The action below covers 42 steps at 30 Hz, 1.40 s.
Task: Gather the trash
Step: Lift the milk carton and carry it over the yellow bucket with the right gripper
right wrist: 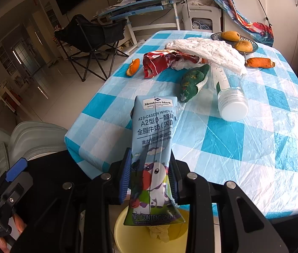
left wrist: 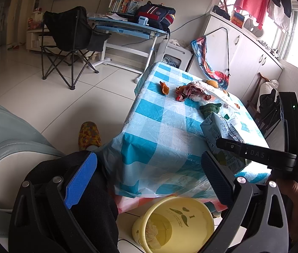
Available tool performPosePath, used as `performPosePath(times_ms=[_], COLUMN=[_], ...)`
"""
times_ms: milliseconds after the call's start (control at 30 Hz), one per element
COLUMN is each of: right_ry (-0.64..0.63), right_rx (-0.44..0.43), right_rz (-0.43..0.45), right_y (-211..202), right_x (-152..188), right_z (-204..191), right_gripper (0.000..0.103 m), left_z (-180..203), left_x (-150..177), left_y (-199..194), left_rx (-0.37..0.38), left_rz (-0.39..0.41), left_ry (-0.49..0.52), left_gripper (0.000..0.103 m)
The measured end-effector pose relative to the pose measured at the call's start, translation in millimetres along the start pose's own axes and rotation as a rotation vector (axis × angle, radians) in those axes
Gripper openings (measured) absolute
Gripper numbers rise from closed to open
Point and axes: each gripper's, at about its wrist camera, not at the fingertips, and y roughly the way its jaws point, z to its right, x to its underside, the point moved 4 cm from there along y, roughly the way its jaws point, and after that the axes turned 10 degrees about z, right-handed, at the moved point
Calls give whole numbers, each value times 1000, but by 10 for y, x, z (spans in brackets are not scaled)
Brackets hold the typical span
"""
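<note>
Right wrist view | right gripper (right wrist: 150, 181) clamps milk carton (right wrist: 154, 147) across its lower half | carton's long axis runs along the fingers, bottom end directly above yellow bin (right wrist: 128, 234) | left gripper (left wrist: 149, 181) gapes, holding nothing

The left wrist view looks forward and downward from low beside the near corner of the tabletop (left wrist: 170, 113), past its own fingers (left wrist: 81, 179), with the yellow bin (left wrist: 176, 221) close below. The right wrist view sits higher and nearer the tabletop (right wrist: 233, 139), tilted more steeply down, the milk carton (right wrist: 153, 147) filling its centre. Both share the checked tabletop, the carton (left wrist: 218, 130), the bin (right wrist: 128, 232), and, probably, the same folding chair (left wrist: 69, 42) behind.
</note>
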Motion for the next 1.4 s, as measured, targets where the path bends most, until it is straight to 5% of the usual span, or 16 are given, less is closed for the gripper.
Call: performPosePath(times_ms=[1400], right_ry=[132], right_rx=[-62], right_rz=[17], right_y=[-117], right_x=[82], right_z=[140], right_gripper=[32], left_z=[-6], left_x=[3], left_y=[3], left_rx=[0], left_rz=[0], left_ry=[0], left_gripper=[96])
